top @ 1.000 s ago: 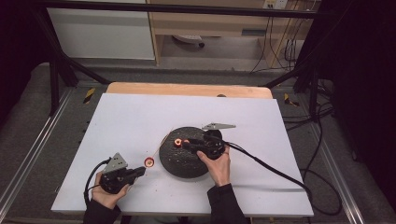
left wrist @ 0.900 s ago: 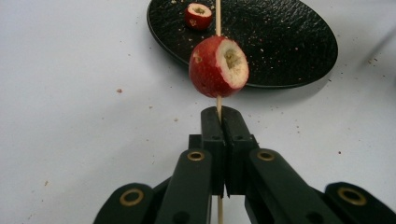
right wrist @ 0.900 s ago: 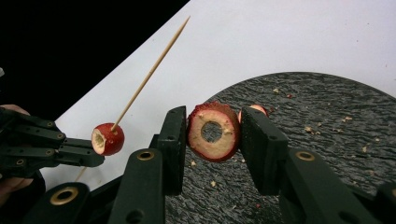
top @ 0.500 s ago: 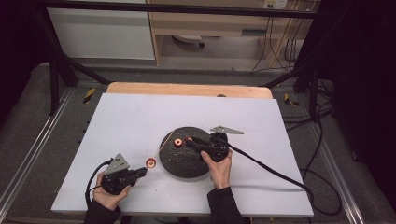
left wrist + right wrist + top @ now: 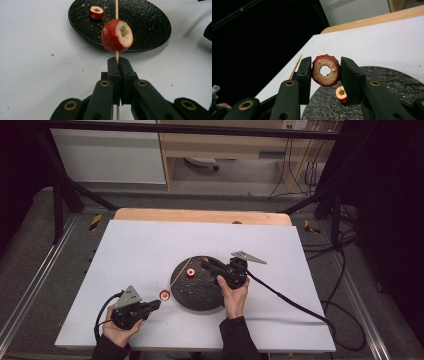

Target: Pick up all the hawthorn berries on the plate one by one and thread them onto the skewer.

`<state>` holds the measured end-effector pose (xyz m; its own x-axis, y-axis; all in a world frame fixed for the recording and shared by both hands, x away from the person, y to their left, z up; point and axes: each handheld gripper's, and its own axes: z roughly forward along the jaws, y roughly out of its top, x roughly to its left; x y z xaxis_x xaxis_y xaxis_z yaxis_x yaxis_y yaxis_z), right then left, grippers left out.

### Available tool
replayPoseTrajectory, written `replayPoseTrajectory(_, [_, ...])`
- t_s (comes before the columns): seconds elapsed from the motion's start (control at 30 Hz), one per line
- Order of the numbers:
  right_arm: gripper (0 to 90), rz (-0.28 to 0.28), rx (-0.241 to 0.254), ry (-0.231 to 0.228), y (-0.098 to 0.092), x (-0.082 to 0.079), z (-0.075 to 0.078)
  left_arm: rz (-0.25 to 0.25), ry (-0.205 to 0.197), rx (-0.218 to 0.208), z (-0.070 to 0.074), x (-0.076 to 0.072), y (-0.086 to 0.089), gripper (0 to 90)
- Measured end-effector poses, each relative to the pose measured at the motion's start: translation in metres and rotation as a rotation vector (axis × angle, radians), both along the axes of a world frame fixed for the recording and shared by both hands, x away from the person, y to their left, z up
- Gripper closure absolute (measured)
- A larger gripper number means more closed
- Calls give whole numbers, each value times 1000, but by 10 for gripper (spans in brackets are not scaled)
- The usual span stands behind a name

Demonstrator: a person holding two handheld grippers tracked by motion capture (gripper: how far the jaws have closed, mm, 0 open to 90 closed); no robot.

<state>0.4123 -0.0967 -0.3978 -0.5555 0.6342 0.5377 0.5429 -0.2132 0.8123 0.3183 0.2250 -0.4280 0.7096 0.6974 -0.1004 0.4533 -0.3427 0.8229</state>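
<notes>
Now cored fruit [image 5: 325,70] clamped between right fingers [image 5: 305,75].

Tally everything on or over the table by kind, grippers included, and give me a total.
Cored red fruits: 3 (one on the skewer, one in the right gripper, one on the plate)
Wooden skewer: 1
Black plate: 1
Grippers: 2 (left gripper, right gripper)
Total: 7

Table: white top [image 5: 150,245], wooden edge [image 5: 200,216] at 12 o'clock.
Floor: grey carpet [image 5: 30,270].
Cabinet: white panel [image 5: 107,155] at 11 o'clock.
Cables: black [image 5: 345,285] at 3 o'clock.
</notes>
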Motion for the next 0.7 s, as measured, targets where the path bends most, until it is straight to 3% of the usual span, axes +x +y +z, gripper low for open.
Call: replayPoseTrajectory(0.7, [628,-113,161,-63,4,5,-1,7,4,-35,-5,-3,-23,887])
